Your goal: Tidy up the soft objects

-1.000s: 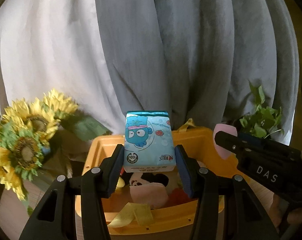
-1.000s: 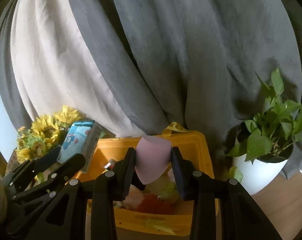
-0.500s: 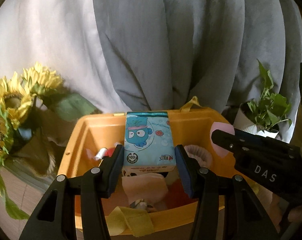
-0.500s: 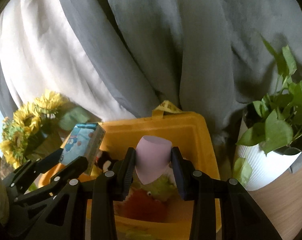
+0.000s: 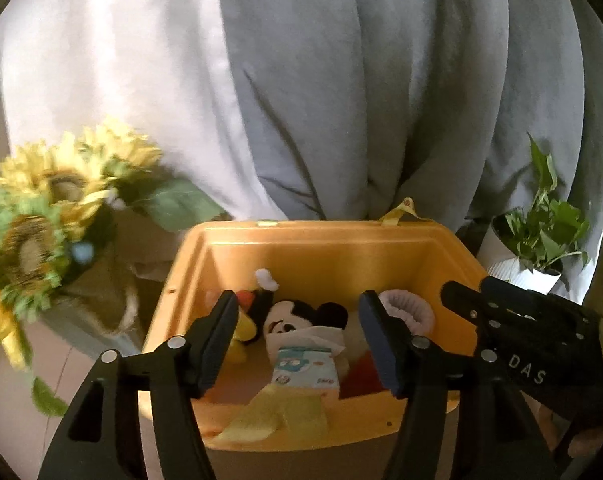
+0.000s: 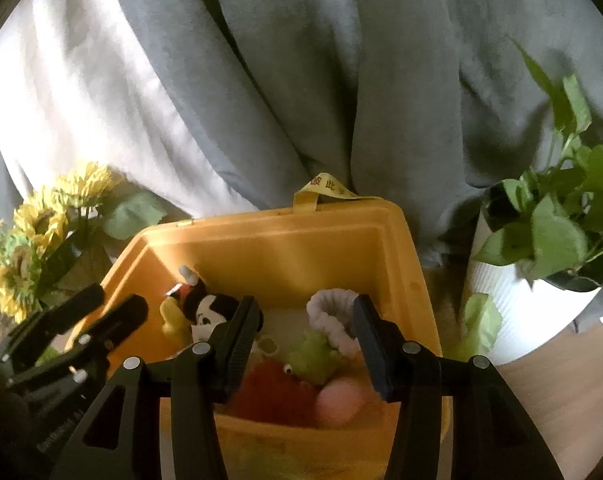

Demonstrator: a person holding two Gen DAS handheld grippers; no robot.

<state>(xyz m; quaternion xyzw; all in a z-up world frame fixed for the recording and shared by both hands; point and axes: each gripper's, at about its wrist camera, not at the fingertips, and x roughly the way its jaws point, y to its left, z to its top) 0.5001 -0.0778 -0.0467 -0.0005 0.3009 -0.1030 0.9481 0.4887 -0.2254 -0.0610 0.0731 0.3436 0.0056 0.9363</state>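
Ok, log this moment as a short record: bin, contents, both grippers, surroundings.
bin: yellow bin, open top
contents: blue tissue pack, mouse plush, pink sponge, green plush, white scrunchie
left gripper: jaws opening, nothing gripped
right gripper: jaws opening, nothing gripped
surroundings: sunflowers, potted plant, grey curtain

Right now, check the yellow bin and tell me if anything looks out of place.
One thing: a pale yellow cloth droops over the near rim of the yellow plastic bin rather than lying inside. The blue cartoon tissue pack rests tilted on the toys.

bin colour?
Yellow-orange bin; the right wrist view shows it best.
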